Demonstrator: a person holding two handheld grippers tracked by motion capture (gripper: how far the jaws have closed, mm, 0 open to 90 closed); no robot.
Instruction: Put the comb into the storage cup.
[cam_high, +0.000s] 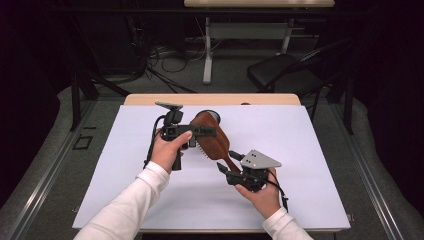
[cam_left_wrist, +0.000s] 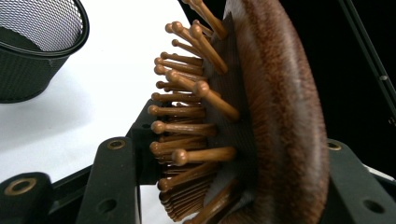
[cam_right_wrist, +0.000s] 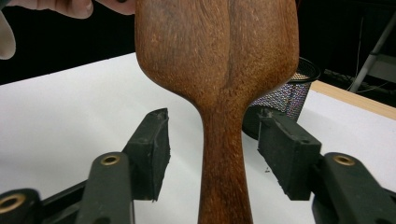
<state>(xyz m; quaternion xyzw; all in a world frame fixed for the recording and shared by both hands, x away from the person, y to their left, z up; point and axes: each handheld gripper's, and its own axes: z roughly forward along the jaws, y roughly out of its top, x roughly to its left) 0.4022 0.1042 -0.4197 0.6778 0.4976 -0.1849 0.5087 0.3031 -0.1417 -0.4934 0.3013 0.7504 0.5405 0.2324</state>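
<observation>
In the middle of the frame, my left claw grips the brush head; its handle slants down-right between my right claw's open jaws.

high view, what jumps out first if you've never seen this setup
A brown wooden paddle hairbrush is held up over the middle of the white table sheet, the left gripper clamped on its head. The right gripper has its fingers apart around the handle. Behind the hairbrush stands a black mesh cup.
</observation>
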